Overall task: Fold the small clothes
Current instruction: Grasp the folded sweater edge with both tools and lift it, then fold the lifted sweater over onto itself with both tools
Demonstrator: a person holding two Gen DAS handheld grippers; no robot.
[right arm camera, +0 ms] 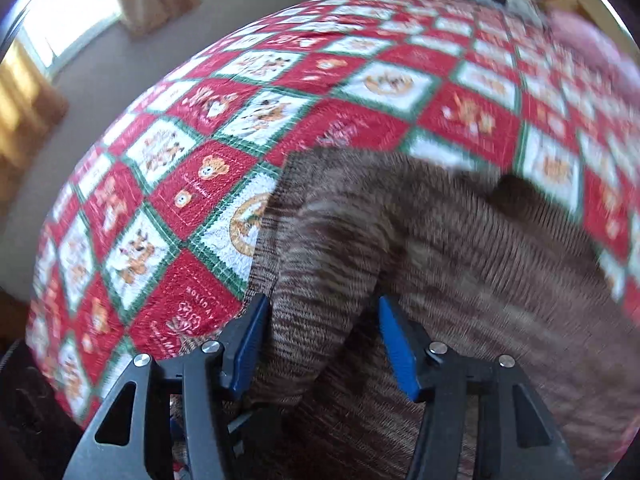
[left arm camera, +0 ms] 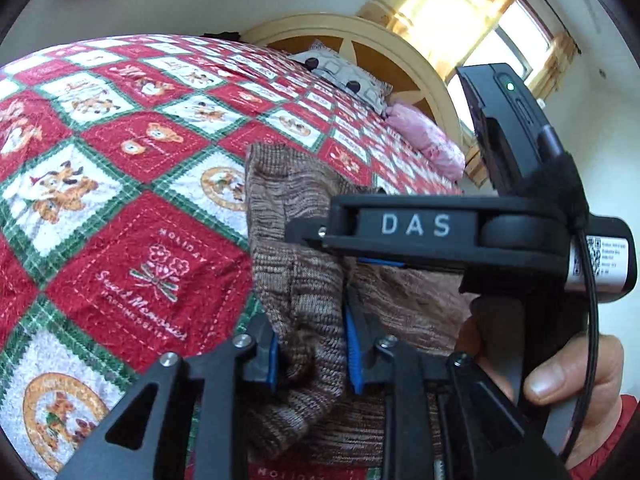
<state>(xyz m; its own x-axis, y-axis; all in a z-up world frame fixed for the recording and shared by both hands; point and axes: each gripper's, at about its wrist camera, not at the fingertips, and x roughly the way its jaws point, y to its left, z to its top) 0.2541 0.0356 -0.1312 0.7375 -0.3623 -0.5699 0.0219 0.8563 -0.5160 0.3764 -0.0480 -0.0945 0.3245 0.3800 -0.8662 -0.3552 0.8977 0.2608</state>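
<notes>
My left hand-held gripper point(left arm camera: 312, 354) has a bunched fold of the brown knit garment point(left arm camera: 296, 248) between its blue pads point(left arm camera: 352, 352); the cloth fills the gap and both pads seem to press on it, so it is pinching the garment. My right hand-held gripper point(right arm camera: 324, 340) stands spread, another fold of the same garment point(right arm camera: 440, 248) lying between its pads point(right arm camera: 396, 344) with a gap at the right pad. The garment lies on the bed's red, white and green quilt point(left arm camera: 120, 160), near me, right of the quilt's middle. From the left view, the right hand-held gripper point(left arm camera: 380, 256) sits just beyond the left one, over the garment.
</notes>
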